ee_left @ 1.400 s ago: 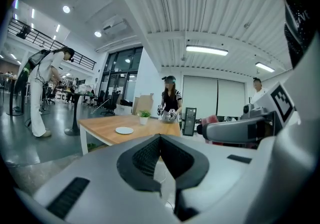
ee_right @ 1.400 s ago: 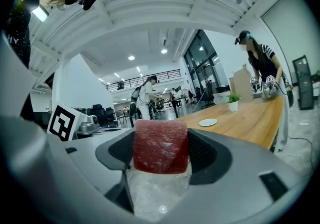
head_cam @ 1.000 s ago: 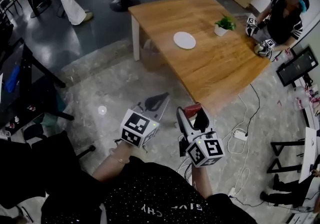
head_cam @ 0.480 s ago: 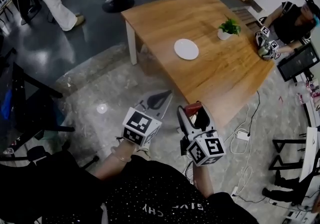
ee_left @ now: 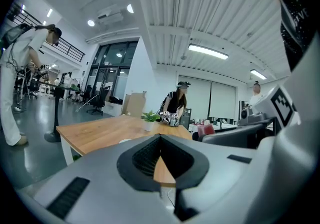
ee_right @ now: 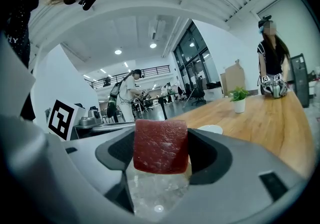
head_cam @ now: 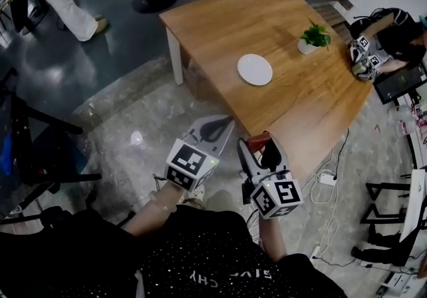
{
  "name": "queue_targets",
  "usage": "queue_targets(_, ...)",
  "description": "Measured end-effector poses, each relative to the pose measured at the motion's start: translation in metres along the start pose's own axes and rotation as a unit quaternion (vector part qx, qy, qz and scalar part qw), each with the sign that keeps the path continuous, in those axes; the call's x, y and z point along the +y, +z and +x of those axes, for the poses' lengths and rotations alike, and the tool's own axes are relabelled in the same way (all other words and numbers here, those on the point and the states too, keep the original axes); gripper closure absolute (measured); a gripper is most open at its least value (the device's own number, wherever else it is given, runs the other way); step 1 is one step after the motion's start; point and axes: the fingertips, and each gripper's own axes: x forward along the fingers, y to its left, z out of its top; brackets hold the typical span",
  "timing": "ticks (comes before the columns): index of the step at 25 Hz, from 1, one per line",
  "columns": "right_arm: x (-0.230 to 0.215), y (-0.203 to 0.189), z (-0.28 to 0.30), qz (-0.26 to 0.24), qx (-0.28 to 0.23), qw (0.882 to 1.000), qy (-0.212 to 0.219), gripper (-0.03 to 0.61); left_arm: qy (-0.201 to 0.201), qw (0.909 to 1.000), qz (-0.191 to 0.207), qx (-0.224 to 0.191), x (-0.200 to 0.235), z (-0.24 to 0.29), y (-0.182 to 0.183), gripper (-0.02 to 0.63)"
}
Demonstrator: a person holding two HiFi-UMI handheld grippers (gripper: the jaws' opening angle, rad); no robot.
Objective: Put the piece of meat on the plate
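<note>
Head view: the wooden table (head_cam: 267, 23) stands ahead of you, and you hold both grippers short of it, over the grey floor (head_cam: 133, 110). Your left gripper (head_cam: 215, 129) has its jaws pressed together at the tips, with nothing between them. Your right gripper (head_cam: 260, 147) pinches the piece of meat (ee_right: 160, 146). The round white plate (head_cam: 255, 69) lies on the table, well apart from the meat. The meat is a dark red, squarish block with a faintly grained face, standing upright between the jaws.
</note>
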Motion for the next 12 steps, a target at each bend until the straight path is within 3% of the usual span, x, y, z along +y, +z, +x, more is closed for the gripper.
queue_targets(12,0.010,0.001,0.007,-0.009,0.007,1.000,0.001,0.264,-0.004,0.9999,-0.006,-0.011,0.012,-0.004,0.001,0.606)
